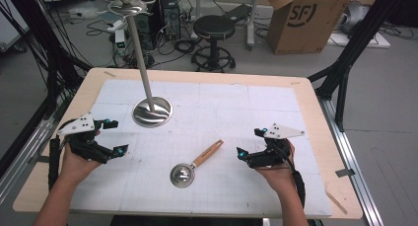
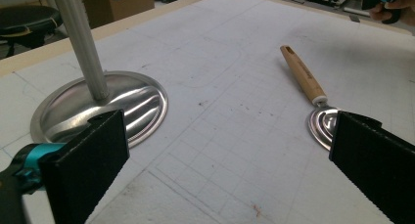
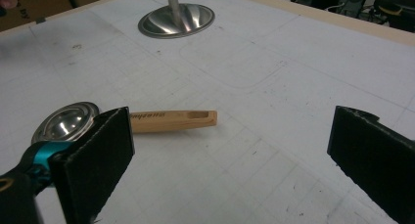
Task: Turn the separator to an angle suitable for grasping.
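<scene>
Right jaws: released, spread wide, nothing held by the right gripper [image 1: 250, 144].
Left jaws: released too, the left gripper [image 1: 112, 136] resting apart from everything.
Scoop [image 1: 193, 165]: lying flat on the table [image 1: 305, 112] between the 2 grippers, metal bowl toward the person, wooden handle [image 3: 172, 121] angled away to the right.
Stand [image 1: 152, 111]: set well behind the scoop, untouched.
Step judged: the handle is to be approached by the right gripper.
Advice: the jaws should be turned across the handle at mid-length and lowered level before being closed.

Table [image 1: 315, 137]: mat [image 1: 236, 107], stand [image 1: 152, 111], ladle [image 1: 197, 164].
</scene>
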